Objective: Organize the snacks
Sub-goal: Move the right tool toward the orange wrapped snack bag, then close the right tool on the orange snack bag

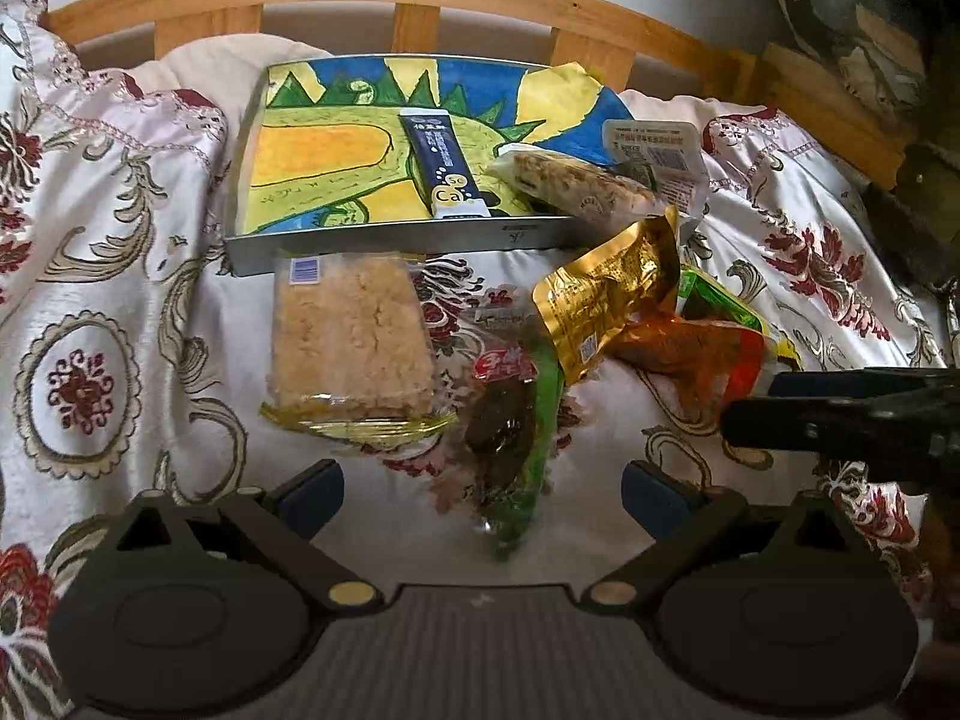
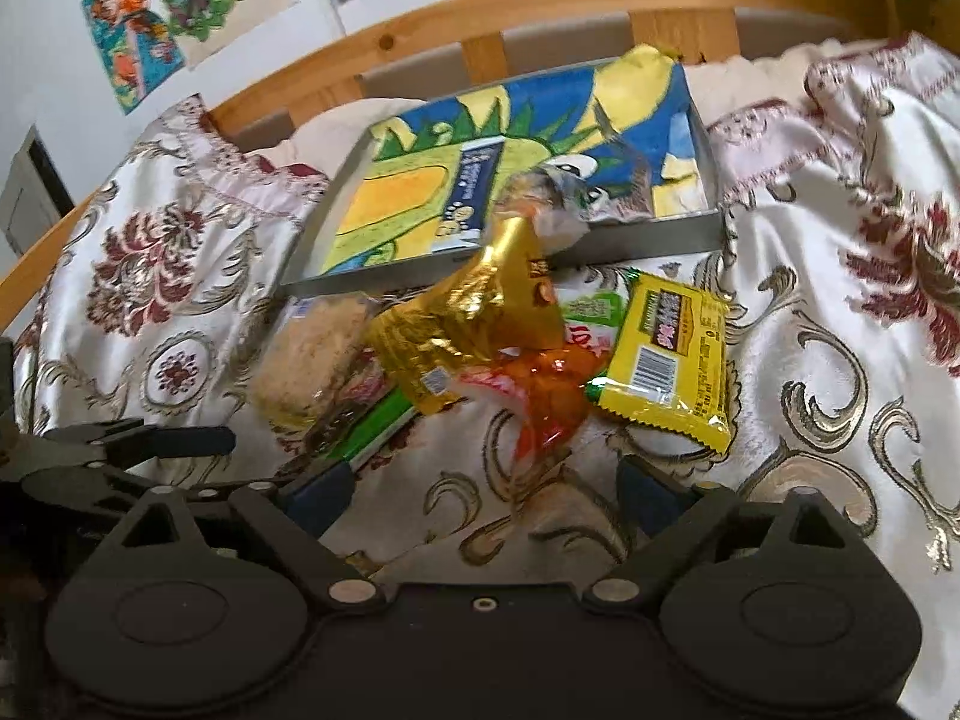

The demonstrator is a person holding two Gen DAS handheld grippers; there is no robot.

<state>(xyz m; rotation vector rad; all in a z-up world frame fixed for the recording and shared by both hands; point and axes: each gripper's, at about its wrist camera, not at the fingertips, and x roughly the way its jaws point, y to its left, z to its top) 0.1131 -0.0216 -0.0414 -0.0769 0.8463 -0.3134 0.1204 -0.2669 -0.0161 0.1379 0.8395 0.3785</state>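
I am hovering my left gripper (image 1: 483,489), jaws wide apart and holding nothing, over the green-edged dark snack packet (image 1: 510,420) lying at twelve o'clock, long axis running away from me; right gripper (image 2: 483,489) likewise spread, farther off.

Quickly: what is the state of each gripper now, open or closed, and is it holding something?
Left gripper: open, holding nothing; the dark snack in the green packet lies between its fingers.
Right gripper: open, holding nothing.
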